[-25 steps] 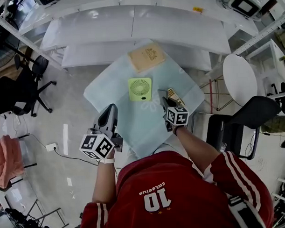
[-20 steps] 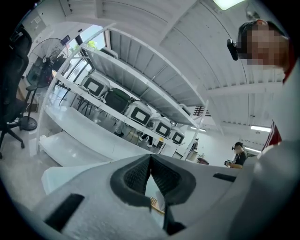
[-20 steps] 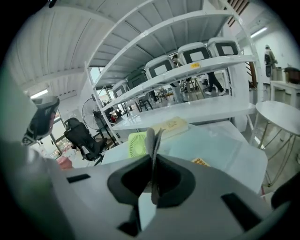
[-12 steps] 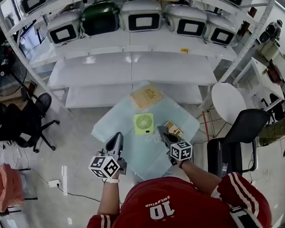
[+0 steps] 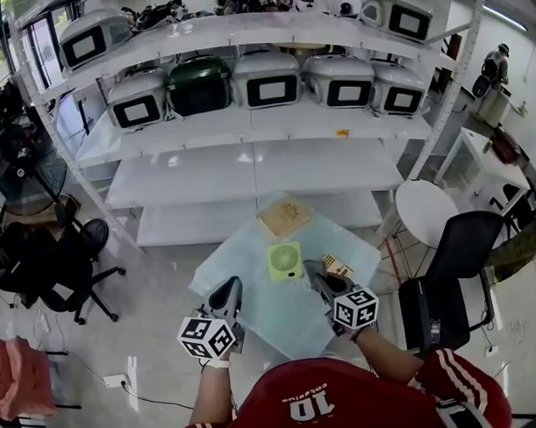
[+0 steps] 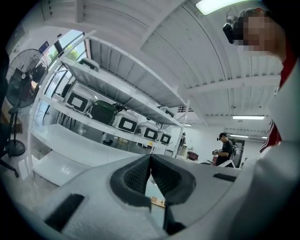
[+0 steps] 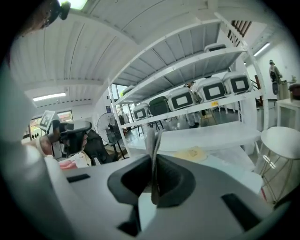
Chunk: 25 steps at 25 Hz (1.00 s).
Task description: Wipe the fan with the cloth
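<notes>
While the green fan (image 5: pixel 285 262) lay flat on the pale table (image 5: pixel 248 258), grille facing up, neither gripper was touching it. It sat near the middle of the tabletop, with a tan board (image 5: pixel 283 218) just beyond it on the far side and a small wooden piece (image 5: pixel 337 268) close by on its right.

The right gripper (image 5: pixel 316 273) hovered at the fan's near right. Its jaws were clenched on a thin pale sheet, which I took to be the cloth (image 7: pixel 151 140). The sheet stood up between the pads and poked out above them. That gripper's own view looked out towards the shelves rather than down at the fan, so the cloth seemed to be held clear of the grille.

The left gripper (image 5: pixel 229 291) was over the table's near left edge, well apart from the fan. Its jaws were pressed together with nothing between them, and they too were tilted up towards the shelving.

As far as I could judge, the cloth was in hand but no wiping was under way. What remained was to lower the cloth onto the grille and rub it across. The empty left gripper might have to steady the fan, which looked light enough to slide.
</notes>
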{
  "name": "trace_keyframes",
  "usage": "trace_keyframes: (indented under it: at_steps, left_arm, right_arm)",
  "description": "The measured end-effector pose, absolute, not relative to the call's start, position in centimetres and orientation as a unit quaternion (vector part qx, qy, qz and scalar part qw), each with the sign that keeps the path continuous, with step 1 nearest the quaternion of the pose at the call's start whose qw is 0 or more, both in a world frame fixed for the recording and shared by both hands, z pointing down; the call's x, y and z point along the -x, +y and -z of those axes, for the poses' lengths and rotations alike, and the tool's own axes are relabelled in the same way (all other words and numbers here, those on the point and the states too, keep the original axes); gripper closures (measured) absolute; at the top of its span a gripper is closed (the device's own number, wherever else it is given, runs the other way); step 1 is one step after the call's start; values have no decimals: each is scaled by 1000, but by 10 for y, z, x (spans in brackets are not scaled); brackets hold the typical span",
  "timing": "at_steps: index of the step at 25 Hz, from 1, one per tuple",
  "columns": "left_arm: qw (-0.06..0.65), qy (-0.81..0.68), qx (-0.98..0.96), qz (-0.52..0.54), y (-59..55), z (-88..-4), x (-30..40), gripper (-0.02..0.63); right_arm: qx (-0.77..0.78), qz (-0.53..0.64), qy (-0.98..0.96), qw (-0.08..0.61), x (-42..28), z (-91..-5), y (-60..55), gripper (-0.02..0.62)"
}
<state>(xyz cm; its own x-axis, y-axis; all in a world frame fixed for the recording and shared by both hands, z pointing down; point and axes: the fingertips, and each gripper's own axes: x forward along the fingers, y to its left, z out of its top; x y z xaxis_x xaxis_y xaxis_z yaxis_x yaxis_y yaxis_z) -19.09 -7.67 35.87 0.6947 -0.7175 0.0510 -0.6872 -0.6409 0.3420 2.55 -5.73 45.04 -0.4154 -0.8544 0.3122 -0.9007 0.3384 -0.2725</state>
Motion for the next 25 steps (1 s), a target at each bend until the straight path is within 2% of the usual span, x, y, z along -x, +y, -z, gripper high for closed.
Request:
trace_keyframes:
  at_steps: [6,9,25]
  left_arm:
    - [179,-363,-911,83,-54,-335,209,603]
    - [171,-360,-912,97,-45,-322,219,603]
    - [54,-340,-931,118,-1,-235,223,603]
  right_arm:
    - [-546,-172,-820,16,-8,-401,-34,578]
    - [-548,-139,-825,18,-2,-379,-23,578]
    - [-554,-45,-830,-49,-1,-249,30,578]
